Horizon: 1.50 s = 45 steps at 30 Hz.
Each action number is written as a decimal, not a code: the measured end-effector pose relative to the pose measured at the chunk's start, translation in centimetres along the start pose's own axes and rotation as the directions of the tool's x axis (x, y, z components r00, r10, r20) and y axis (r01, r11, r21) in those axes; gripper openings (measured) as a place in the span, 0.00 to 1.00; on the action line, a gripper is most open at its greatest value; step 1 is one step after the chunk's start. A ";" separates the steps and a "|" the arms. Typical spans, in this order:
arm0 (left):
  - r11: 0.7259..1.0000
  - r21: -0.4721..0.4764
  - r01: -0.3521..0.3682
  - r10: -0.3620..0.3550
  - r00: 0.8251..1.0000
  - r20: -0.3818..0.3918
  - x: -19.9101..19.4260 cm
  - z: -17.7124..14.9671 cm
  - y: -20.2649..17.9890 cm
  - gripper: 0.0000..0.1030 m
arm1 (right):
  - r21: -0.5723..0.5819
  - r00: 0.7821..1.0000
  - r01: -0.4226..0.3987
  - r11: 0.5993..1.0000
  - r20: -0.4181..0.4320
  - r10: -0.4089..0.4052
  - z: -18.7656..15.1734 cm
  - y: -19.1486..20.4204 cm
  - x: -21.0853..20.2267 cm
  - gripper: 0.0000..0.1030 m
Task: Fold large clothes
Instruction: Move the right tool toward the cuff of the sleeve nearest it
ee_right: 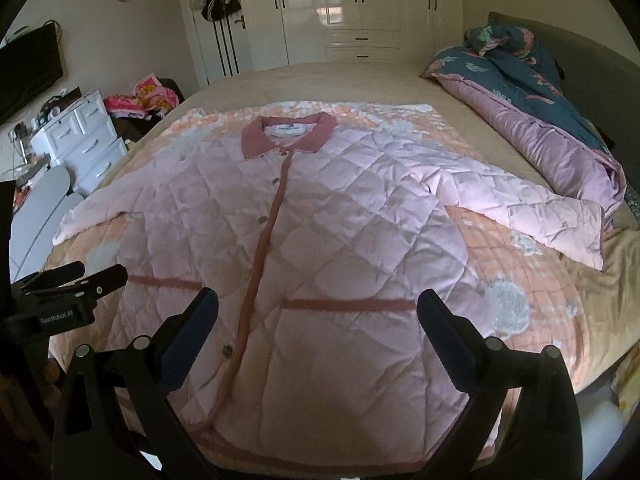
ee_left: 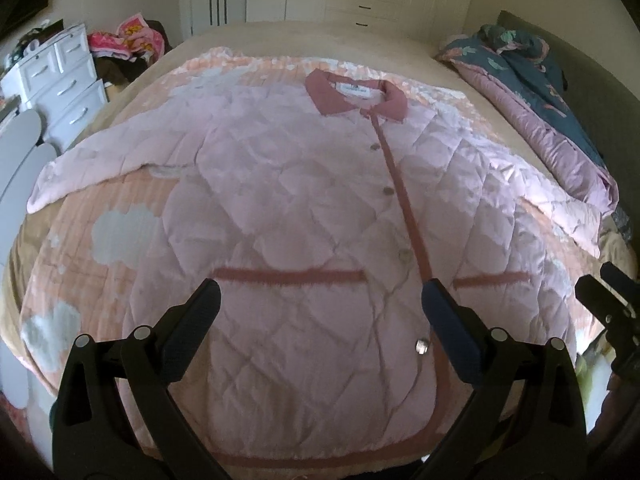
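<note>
A pink quilted jacket (ee_left: 304, 200) lies flat, front up and buttoned, on an orange blanket (ee_left: 120, 232) on the bed; it also shows in the right wrist view (ee_right: 340, 216). It has a dark pink collar (ee_left: 356, 98), a dark pink placket and pocket trims. Both sleeves are spread out to the sides. My left gripper (ee_left: 320, 292) is open and empty above the jacket's lower hem. My right gripper (ee_right: 318, 304) is open and empty above the hem too. Each gripper shows at the edge of the other's view: the right one (ee_left: 604, 292), the left one (ee_right: 76, 280).
A rolled purple and teal duvet (ee_right: 552, 120) lies along the bed's right side. A white drawer unit (ee_right: 80, 140) and a pile of clothes (ee_right: 148, 96) stand left of the bed. White wardrobes (ee_right: 360, 12) line the far wall.
</note>
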State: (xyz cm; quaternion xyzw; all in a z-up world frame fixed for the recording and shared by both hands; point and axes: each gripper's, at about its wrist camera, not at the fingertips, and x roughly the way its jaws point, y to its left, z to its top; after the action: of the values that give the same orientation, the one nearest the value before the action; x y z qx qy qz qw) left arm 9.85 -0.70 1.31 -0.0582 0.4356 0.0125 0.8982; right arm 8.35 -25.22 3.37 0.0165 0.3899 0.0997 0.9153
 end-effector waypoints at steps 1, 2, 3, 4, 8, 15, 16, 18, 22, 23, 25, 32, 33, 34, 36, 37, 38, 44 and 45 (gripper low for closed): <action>1.000 -0.004 0.000 0.000 1.000 0.007 0.1 0.5 0.0 0.91 | 0.001 1.000 0.001 1.000 0.004 -0.001 0.4 -0.2 0.1 0.96; 1.000 -0.005 -0.002 0.002 1.000 0.009 0.1 0.9 -0.1 0.91 | 0.001 1.000 0.001 1.000 0.005 -0.001 0.6 -0.3 0.2 0.96; 1.000 -0.006 -0.003 0.003 1.000 0.010 0.2 1.4 -0.2 0.91 | 0.001 1.000 0.000 1.000 0.007 0.000 0.9 -0.4 0.3 0.96; 1.000 -0.005 -0.004 0.004 1.000 0.015 0.3 1.8 -0.3 0.91 | 0.003 1.000 -0.001 1.000 0.009 0.001 1.1 -0.6 0.3 0.96; 1.000 -0.006 0.000 0.000 1.000 0.013 0.8 3.3 -0.7 0.91 | 0.010 1.000 0.002 1.000 0.018 -0.002 2.4 -1.3 0.7 0.96; 1.000 -0.018 0.005 -0.005 1.000 0.005 2.4 6.0 -1.3 0.91 | 0.037 0.999 0.013 0.999 0.034 -0.015 4.8 -3.0 1.4 0.96; 1.000 -0.018 0.017 -0.017 1.000 0.005 2.7 6.5 -1.5 0.91 | 0.044 0.999 0.017 0.999 0.042 -0.019 5.2 -3.4 1.4 0.96; 1.000 -0.016 0.022 -0.022 1.000 0.007 3.2 7.3 -1.9 0.91 | 0.054 0.998 0.032 0.998 0.047 -0.035 5.8 -4.2 1.6 0.96; 0.999 -0.007 0.035 -0.035 0.999 0.004 4.2 8.6 -3.2 0.91 | 0.091 0.996 0.062 0.994 0.057 -0.067 7.4 -6.3 2.1 0.96; 0.999 -0.004 0.043 -0.043 0.999 0.006 4.5 9.0 -3.6 0.91 | 0.101 0.996 0.067 0.993 0.059 -0.074 7.6 -6.8 2.1 0.96; 0.998 0.002 0.059 -0.059 0.998 0.002 5.1 9.6 -4.4 0.91 | 0.128 0.994 0.084 0.988 0.058 -0.092 8.2 -8.2 2.5 0.96; 0.996 0.020 0.089 -0.089 0.996 -0.020 7.6 11.7 -7.3 0.91 | 0.202 0.986 0.148 0.968 0.049 -0.161 9.2 -12.7 3.7 0.96; 0.996 0.026 0.091 -0.090 0.996 -0.024 8.1 12.0 -7.8 0.91 | 0.212 0.984 0.158 0.965 0.044 -0.171 9.3 -13.4 4.0 0.96; 0.995 0.028 0.097 -0.096 0.995 -0.024 8.3 12.1 -8.2 0.91 | 0.218 0.984 0.162 0.962 0.042 -0.175 9.3 -13.9 4.1 0.96; 0.994 0.034 0.100 -0.099 0.995 -0.029 8.9 12.5 -8.9 0.91 | 0.238 0.980 0.183 0.954 0.031 -0.196 9.5 -15.4 4.7 0.96; 0.994 0.039 0.106 -0.105 0.994 -0.029 9.2 12.7 -9.4 0.91 | 0.250 0.978 0.191 0.949 0.029 -0.205 9.5 -16.2 5.0 0.96; 0.993 0.045 0.109 -0.108 0.994 -0.032 9.6 12.9 -9.8 0.91 | 0.258 0.977 0.197 0.946 0.025 -0.211 9.6 -16.8 5.3 0.96; 0.992 0.068 0.109 -0.106 0.993 -0.047 11.9 14.0 -12.2 0.91 | 0.314 0.968 0.237 0.919 0.002 -0.251 9.6 -21.0 6.9 0.96; 0.991 0.068 0.116 -0.112 0.992 -0.052 12.2 14.1 -12.5 0.91 | 0.322 0.966 0.247 0.914 -0.004 -0.259 9.5 -21.7 7.2 0.96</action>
State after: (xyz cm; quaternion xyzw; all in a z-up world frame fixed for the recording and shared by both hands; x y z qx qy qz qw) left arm 29.35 -11.86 1.51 -0.0513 0.4531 -0.0559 0.8883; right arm 23.73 -44.63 2.54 0.1159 0.3819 -0.0844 0.9130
